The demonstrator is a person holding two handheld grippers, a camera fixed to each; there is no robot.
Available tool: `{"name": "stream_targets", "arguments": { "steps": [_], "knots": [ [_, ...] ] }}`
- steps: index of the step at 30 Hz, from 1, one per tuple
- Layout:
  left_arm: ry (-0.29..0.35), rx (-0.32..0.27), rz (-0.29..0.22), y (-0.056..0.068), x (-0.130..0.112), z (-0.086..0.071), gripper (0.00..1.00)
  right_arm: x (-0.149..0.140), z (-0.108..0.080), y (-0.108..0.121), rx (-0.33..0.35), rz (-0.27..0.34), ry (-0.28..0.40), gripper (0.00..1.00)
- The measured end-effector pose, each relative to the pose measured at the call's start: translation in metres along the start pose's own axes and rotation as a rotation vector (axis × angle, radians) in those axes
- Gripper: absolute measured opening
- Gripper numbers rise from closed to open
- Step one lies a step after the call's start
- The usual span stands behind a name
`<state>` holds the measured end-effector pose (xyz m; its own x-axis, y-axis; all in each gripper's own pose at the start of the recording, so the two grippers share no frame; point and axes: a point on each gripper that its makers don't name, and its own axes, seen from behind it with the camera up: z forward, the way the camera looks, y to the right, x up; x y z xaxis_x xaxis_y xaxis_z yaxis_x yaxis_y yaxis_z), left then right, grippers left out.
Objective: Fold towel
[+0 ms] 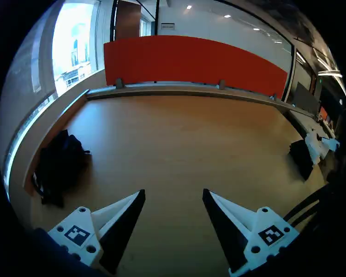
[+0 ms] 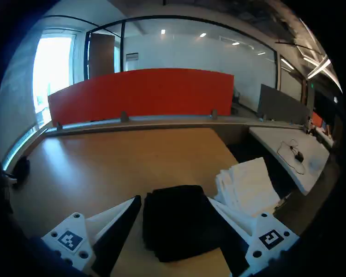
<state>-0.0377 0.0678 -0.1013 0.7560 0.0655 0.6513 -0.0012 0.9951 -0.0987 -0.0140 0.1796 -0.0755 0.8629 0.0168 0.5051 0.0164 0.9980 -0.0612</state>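
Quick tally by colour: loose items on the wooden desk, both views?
Black: 2, the black folded towel pile and the black soft bag
White: 1, the white folded cloth stack
Total: 3

Left gripper (image 1: 174, 217) jaws spread over a bare wooden desk (image 1: 182, 138), black bag (image 1: 60, 166) at left, red divider (image 1: 191, 62) along the far edge, folded black towel (image 1: 301, 158) beside a white stack (image 1: 317, 147) at right.
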Motion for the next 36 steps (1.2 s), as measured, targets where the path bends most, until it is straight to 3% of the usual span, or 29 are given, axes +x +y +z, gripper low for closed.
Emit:
{"name": "stream_targets", "arguments": {
  "steps": [9,18,36],
  "knots": [
    [0.072,-0.006,-0.018,-0.004,0.024,0.002,0.92,0.023,-0.001,-0.017,0.013,-0.021,0.073,1.00],
    [0.181,-0.001,-0.002,-0.012,0.063,0.000,0.92,0.070,-0.008,-0.045,0.027,-0.030,0.195,1.00],
    [0.325,0.031,-0.005,-0.034,0.114,0.002,0.92,0.128,-0.005,-0.122,0.073,-0.050,0.343,1.00]
  ]
}}
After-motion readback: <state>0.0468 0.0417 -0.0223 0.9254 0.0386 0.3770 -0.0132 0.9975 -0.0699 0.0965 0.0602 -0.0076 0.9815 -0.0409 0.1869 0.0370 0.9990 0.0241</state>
